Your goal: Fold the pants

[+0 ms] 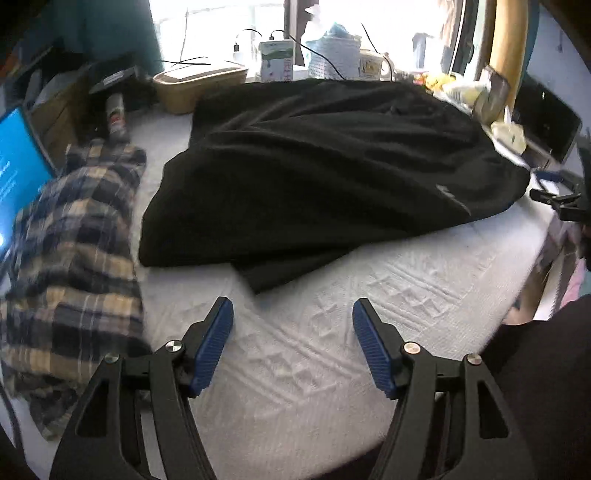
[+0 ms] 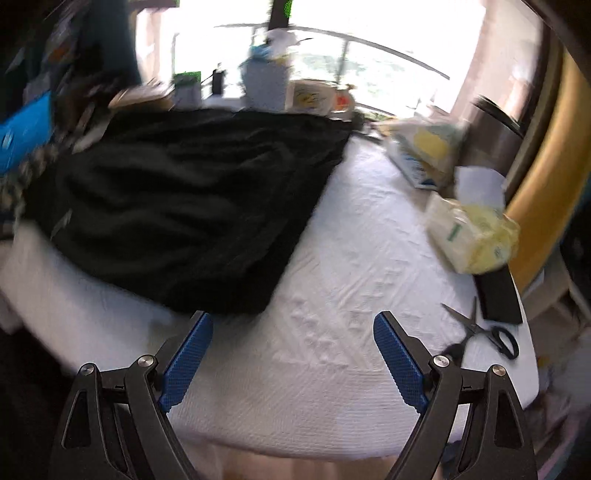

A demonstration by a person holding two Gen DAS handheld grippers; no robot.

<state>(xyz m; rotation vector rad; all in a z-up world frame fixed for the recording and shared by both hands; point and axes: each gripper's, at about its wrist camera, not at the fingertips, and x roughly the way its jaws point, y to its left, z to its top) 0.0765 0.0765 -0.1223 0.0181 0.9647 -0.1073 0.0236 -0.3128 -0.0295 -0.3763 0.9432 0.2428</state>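
At the far left of the left wrist view, a lit blue screen [image 1: 18,162] is being shown at the edge of the surface, and just beside it a plaid garment [image 1: 74,266] is lying bunched along the left side of the white textured cover [image 1: 314,369]. Behind the plaid garment, a tan box [image 1: 199,83] is being seen against the bright window [image 1: 221,22], with cables and containers lined along the sill. The black pants [image 1: 317,173] are lying in a loose, rumpled heap across the middle and far part of the cover, one corner reaching toward the near side. The left gripper [image 1: 293,319] is being held over the bare cover just near of that corner, its fingers [image 1: 212,350] spread well apart with nothing between them.

In the blurred right wrist view, the black pants [image 2: 184,206] are being seen to the left, and the right gripper [image 2: 293,330] is being held at their near edge, its fingers [image 2: 399,365] likewise apart and holding nothing. To the right, yellow-and-white packets [image 2: 472,232] are resting on the cover [image 2: 351,240], and scissors [image 2: 484,332] are lying near the right edge beside a flat black object [image 2: 498,295]. A yellow curved frame [image 2: 546,184] is being seen at the far right.
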